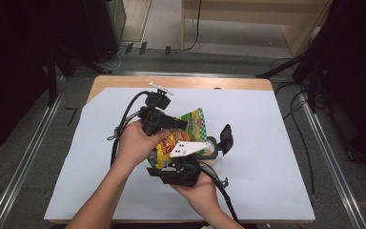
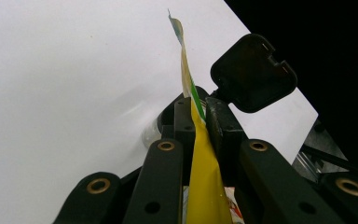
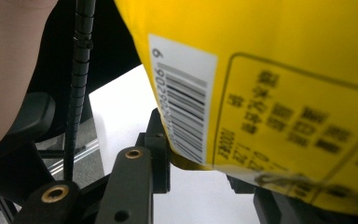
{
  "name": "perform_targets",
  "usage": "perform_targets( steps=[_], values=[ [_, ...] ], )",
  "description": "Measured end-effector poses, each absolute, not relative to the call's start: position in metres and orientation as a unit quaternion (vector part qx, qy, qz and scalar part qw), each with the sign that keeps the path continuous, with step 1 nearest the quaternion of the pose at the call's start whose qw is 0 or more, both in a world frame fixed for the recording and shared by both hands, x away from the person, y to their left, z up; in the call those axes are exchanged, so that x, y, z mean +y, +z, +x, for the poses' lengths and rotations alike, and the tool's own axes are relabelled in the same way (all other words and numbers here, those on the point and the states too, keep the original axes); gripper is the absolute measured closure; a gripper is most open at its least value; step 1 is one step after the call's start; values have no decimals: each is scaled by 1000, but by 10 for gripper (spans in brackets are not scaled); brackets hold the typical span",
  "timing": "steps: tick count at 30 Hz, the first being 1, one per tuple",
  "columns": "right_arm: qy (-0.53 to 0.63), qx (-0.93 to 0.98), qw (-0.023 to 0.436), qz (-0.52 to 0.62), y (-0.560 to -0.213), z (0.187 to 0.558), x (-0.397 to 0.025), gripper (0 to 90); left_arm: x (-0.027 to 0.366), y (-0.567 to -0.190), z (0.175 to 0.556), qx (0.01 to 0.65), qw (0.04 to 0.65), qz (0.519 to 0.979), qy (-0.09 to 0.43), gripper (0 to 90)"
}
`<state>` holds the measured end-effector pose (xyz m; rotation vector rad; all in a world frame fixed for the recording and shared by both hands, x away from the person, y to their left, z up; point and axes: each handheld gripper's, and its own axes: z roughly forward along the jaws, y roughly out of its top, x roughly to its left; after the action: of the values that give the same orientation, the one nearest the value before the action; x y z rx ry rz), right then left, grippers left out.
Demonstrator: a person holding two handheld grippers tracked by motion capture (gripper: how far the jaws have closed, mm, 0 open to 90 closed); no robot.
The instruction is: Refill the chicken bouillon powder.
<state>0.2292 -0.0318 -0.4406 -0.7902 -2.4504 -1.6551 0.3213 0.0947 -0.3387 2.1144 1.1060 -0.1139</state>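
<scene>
Evidently, the flat yellow-and-green printed foil pouch [image 1: 183, 131] was held above the white-covered table [image 1: 267, 143] — pinched by the left gripper [image 2: 196, 122] at one edge, by the right gripper [image 3: 186, 161] at another; opposing pulls could have torn it.

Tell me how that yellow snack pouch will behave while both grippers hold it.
The yellow pouch is probably floppy: its thin edge bends above the left gripper. It likely feels light. Its glossy film may slip, so the right gripper should keep its pinch.
</scene>
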Motion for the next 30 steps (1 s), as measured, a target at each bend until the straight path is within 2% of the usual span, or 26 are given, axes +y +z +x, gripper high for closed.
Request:
perform_targets(
  steps=[23,26,30],
  values=[
    [-540,-795,56,-271,-442,229,-33,708,93,-336,318,430,373,821,-31,853],
    [-532,-800,50,-273,-443,228,-33,707,90,-338,319,430,368,824,-32,854],
    [-527,-807,21,-264,-438,227,-32,683,91,-336,319,431,377,819,-36,852]
  ],
)
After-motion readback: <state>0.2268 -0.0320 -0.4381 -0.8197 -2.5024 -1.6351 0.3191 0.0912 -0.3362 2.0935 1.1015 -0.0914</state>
